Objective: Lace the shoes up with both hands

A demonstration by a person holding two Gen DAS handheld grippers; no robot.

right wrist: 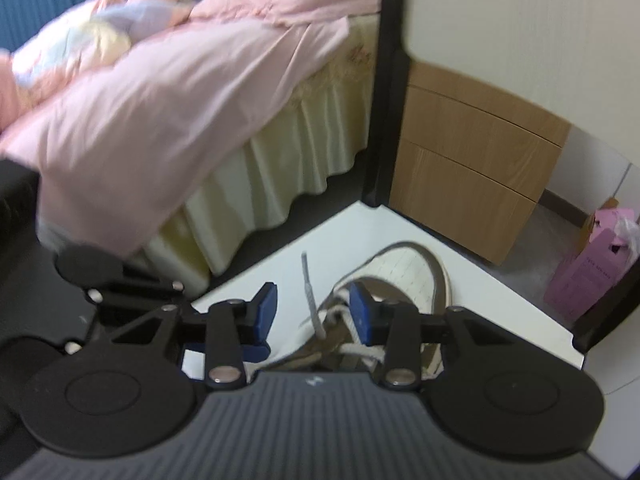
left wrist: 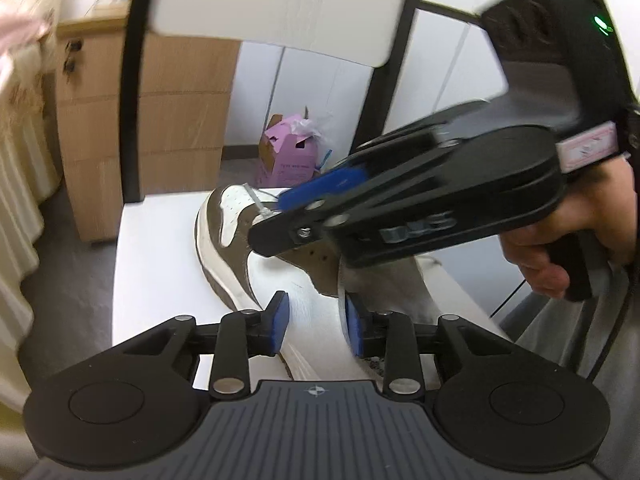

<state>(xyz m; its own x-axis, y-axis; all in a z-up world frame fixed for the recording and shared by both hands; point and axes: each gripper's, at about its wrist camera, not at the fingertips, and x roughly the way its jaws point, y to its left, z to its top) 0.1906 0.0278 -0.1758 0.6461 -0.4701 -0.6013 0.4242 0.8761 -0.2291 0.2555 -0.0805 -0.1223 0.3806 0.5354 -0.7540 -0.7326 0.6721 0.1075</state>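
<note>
The white-and-brown leather sneaker [left wrist: 248, 256] lies on a white chair seat [left wrist: 152, 264], its long axis running away from the left gripper [left wrist: 316, 320], toe toward the seat's far edge; bare seat lies left of it. That gripper's blue pads are spread over the shoe's side. The right gripper [right wrist: 312, 312], also spread, hangs above the eyelets, where a grey-tipped white lace [right wrist: 310, 292] stands free. Beyond the shoe stand a wooden cabinet [right wrist: 472, 160] and pink carton [left wrist: 286, 156].

Both grippers: black linkage arms, blue pads [left wrist: 280, 318], silver rivets; right gripper [left wrist: 276, 208] body has green LED, pink label.
</note>
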